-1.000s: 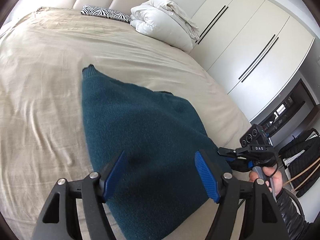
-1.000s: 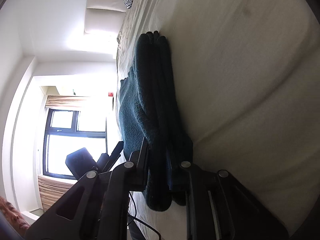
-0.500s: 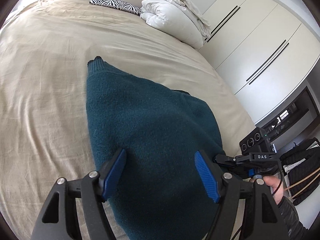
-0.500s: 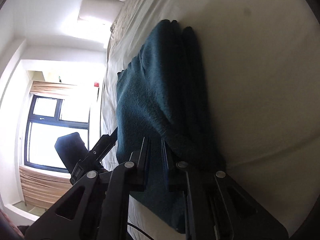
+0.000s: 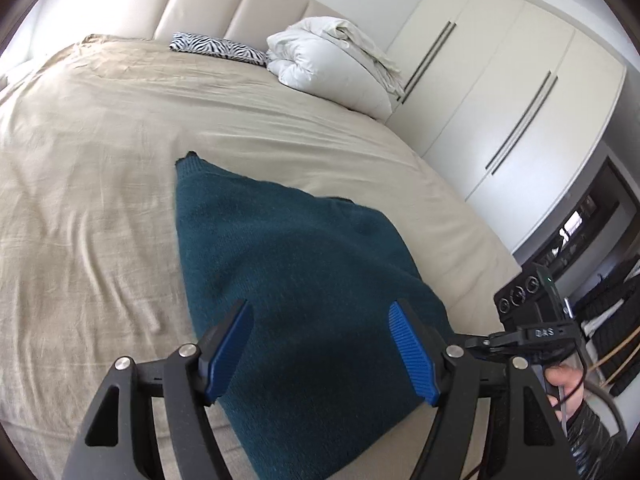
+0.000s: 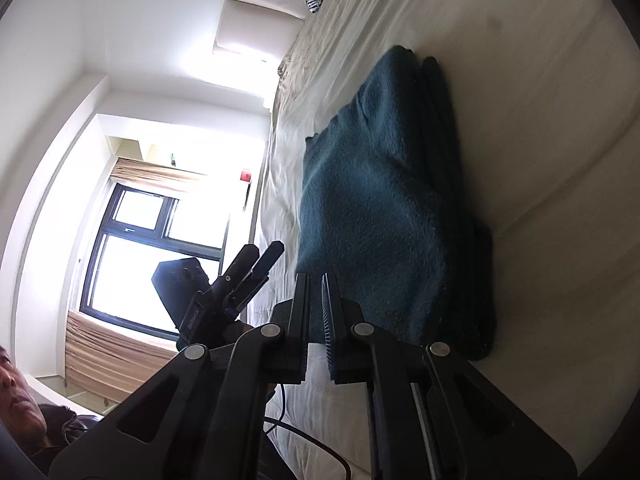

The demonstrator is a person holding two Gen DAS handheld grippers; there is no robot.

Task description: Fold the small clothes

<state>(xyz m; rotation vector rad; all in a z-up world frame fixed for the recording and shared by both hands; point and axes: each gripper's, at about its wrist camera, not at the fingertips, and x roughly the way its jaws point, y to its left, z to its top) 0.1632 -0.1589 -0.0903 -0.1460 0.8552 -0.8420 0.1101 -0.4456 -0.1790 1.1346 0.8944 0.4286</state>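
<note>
A dark teal knitted sweater [image 5: 288, 280] of fuzzy wool lies folded on the beige bed sheet [image 5: 80, 216], near the bed's foot edge; in the right wrist view its layers [image 6: 376, 208] stack several thick along one side, with a ribbed corner pointing toward the headboard. The left gripper [image 5: 320, 344] hovers over the sweater's near end, its blue ribbed pads [image 5: 412, 354] spread wide with nothing between them. The right gripper [image 6: 316, 312] sits at the sweater's edge; its jaws have just been opening a little and stand almost together, a thin gap between them and no cloth pinched. Farther up the bed lie a zebra-striped pillow [image 5: 218, 46] and a bundled white duvet [image 5: 332, 62], beside white wardrobe doors [image 5: 500, 92].
</note>
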